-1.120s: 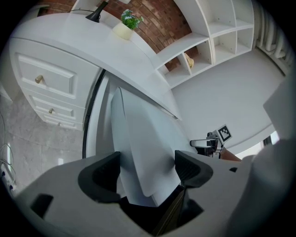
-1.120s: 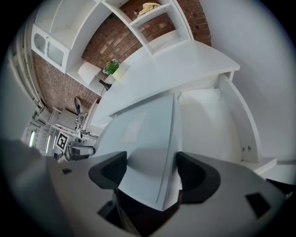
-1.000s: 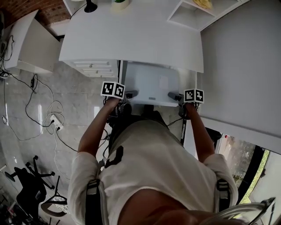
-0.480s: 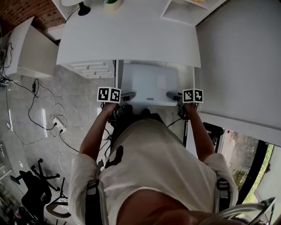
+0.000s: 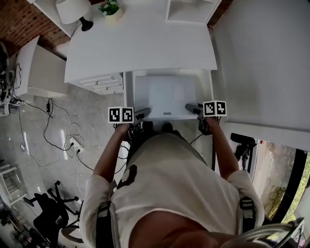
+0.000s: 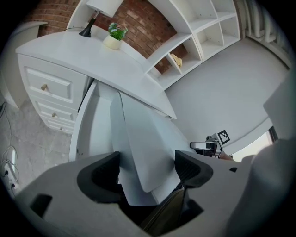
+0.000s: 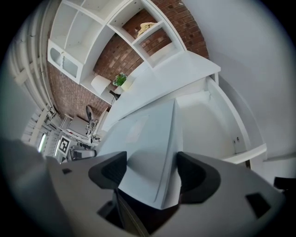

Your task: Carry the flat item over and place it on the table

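A: How do the fingers stand?

B: On the left gripper (image 6: pixel 147 162), the two dark fingers (image 6: pixel 99 175) sit at a middling gap with a near corner of the board (image 5: pixel 164 92) filling the space between them. The right gripper (image 7: pixel 151 163) matches it, with its fingers closed onto the board's other near corner. The wide lens bends things, so I can't be sure how hard the pads press, but both have the board in their grip.

A: And the board itself?

B: In the head view it lies flat in the middle of the frame, pale grey-white, held up by those two near corners. Its far edge meets the near edge of the white desk (image 5: pixel 140 43). It isn't on the desk top.

A: What's either side of it?

B: The marker cubes (image 5: pixel 120 115) ride on the grippers at its lower corners, with the person's forearms running down from them. To the left of the board is a white drawer unit (image 5: pixel 101 80) under the desk, and to the right is a plain grey wall (image 5: pixel 261 58).

A: Further out?

B: At the top of the frame a potted plant (image 5: pixel 110 8) and a lamp (image 5: pixel 72 9) stand on the desk, with white shelves (image 5: pixel 189 9) to the right of them. Brick wall (image 5: pixel 19 22) shows in the upper left corner. Cables (image 5: pixel 48 131) and a power strip (image 5: pixel 76 144) lie on the tiled floor at the left, and a black chair (image 5: pixel 48 218) sits in the lower left.
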`<state>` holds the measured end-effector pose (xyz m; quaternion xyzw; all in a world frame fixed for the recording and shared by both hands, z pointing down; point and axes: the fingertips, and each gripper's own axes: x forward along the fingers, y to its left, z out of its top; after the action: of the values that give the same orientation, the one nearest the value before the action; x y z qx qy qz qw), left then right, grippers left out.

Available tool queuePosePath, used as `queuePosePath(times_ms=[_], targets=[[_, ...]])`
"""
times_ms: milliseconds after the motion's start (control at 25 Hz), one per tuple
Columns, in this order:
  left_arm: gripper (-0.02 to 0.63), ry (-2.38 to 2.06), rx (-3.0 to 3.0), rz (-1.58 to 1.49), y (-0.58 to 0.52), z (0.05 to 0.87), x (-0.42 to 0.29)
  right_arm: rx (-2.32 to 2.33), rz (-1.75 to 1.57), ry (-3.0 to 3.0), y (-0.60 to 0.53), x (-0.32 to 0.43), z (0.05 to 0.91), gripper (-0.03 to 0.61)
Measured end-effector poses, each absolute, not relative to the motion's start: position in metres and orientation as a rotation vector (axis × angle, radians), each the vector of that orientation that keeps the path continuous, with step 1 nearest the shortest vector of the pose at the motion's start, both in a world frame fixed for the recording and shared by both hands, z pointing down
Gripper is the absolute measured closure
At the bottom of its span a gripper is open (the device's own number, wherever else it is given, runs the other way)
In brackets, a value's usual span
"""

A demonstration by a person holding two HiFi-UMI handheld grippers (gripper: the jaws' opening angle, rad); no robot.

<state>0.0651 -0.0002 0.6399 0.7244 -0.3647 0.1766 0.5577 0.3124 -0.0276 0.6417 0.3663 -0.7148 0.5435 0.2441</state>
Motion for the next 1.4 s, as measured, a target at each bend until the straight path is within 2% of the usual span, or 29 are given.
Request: queuePosePath(times_ms=[760,1400], targets=[[0.247,-1.040,1.740,0.450,0.031,0.611,0.089,0.839,1.547,-2.069,-0.023,0.333,0.642,0.255],[0.247,-1.083,1.761,0.348,0.033,0.600,0.040,0.824,1.468,-2.128,-0.040,0.280,0.614,0.247]])
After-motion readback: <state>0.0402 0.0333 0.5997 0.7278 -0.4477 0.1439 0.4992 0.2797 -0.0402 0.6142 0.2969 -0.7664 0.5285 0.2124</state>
